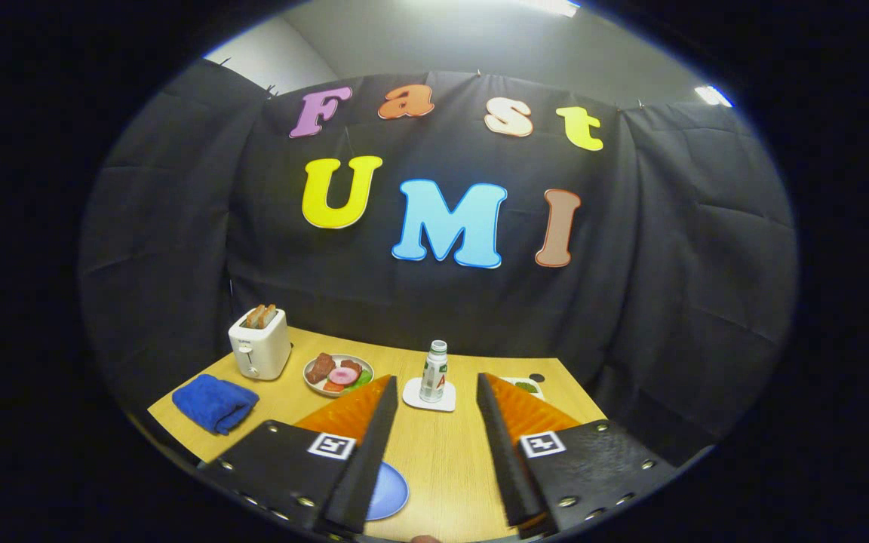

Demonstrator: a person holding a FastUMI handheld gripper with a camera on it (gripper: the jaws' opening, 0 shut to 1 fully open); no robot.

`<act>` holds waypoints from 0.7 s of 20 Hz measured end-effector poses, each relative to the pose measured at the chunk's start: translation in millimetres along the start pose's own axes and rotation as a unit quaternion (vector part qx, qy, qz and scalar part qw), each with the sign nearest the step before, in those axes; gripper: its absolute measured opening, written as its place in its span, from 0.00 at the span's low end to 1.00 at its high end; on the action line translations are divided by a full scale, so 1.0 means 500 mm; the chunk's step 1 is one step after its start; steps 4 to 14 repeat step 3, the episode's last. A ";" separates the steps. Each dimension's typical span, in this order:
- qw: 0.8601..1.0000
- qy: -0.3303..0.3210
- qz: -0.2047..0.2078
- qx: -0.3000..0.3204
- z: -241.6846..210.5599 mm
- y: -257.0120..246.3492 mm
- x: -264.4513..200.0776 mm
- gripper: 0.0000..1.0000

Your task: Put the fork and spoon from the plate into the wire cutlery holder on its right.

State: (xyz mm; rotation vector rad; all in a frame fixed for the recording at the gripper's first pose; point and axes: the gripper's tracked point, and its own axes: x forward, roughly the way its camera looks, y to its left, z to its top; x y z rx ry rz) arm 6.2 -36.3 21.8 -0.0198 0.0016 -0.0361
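Wooden table (442, 452) seen along the gripper (434, 396), whose fingers stand wide apart with nothing between them but bare tabletop. A blue plate (389, 492) lies low beside the left finger, partly hidden by it; whether fork and spoon lie on it cannot be told. Just ahead of the fingertips, between them, a small bottle (434, 371) stands upright on a white coaster (428, 397). Beyond the left finger sit a dish of toy food (338, 374), a white toaster (259, 345) holding toast, and a folded blue cloth (213, 403). Past the right finger a white object (526, 386) is mostly hidden.
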 end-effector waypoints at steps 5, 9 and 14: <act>0.999 -0.033 -0.030 0.022 0.019 -0.005 -0.008 0.94; 0.999 -0.033 -0.030 0.022 0.019 -0.005 -0.008 0.94; 0.999 -0.033 -0.030 0.022 0.019 -0.005 -0.008 0.94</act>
